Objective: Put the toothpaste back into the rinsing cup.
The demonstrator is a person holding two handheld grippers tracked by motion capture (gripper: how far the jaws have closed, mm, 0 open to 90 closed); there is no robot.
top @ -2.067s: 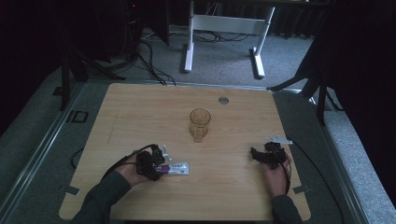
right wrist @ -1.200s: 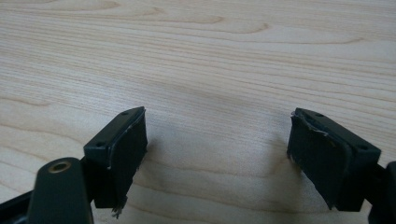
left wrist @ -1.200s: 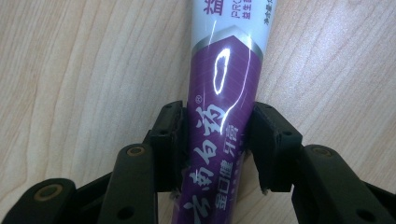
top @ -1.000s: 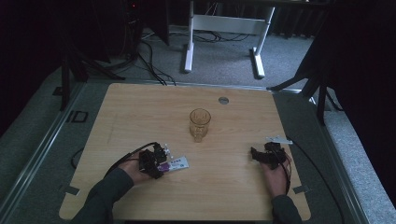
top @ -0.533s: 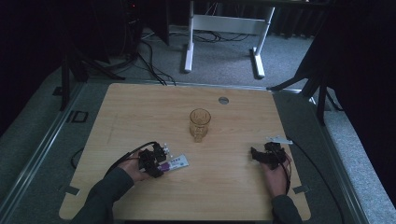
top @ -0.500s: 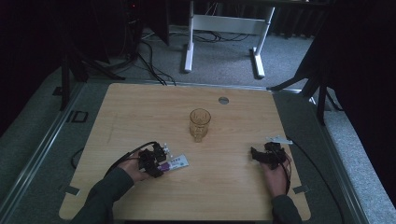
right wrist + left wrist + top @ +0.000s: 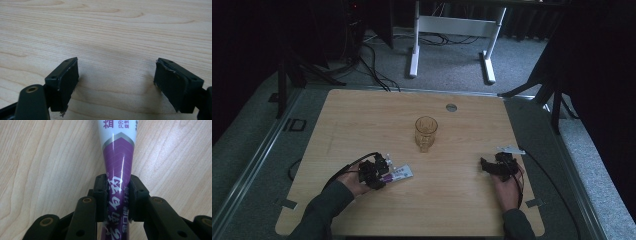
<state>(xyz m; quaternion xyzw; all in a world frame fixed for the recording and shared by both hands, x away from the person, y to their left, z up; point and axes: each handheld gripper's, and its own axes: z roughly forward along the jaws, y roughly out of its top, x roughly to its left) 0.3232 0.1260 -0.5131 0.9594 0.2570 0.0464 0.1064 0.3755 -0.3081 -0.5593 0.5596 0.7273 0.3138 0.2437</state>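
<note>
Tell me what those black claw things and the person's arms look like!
Each gripper is black plastic. The left gripper has two chunky jaws with flat dark pads and small round screw holes. The right gripper has the same blocky pads, a bit frayed at the edges, and a grey three-cornered plate on top. A black cable loops from the left one. The sleeves are dark.

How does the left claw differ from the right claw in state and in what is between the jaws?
The left claw has just been closing and its jaws now press on the purple and white tube, which lies on the table; the right claw stands wide open with bare wood between its jaws. In the high view, the left claw points right towards the tube, the right claw points left. Both rest low over the table.
</note>
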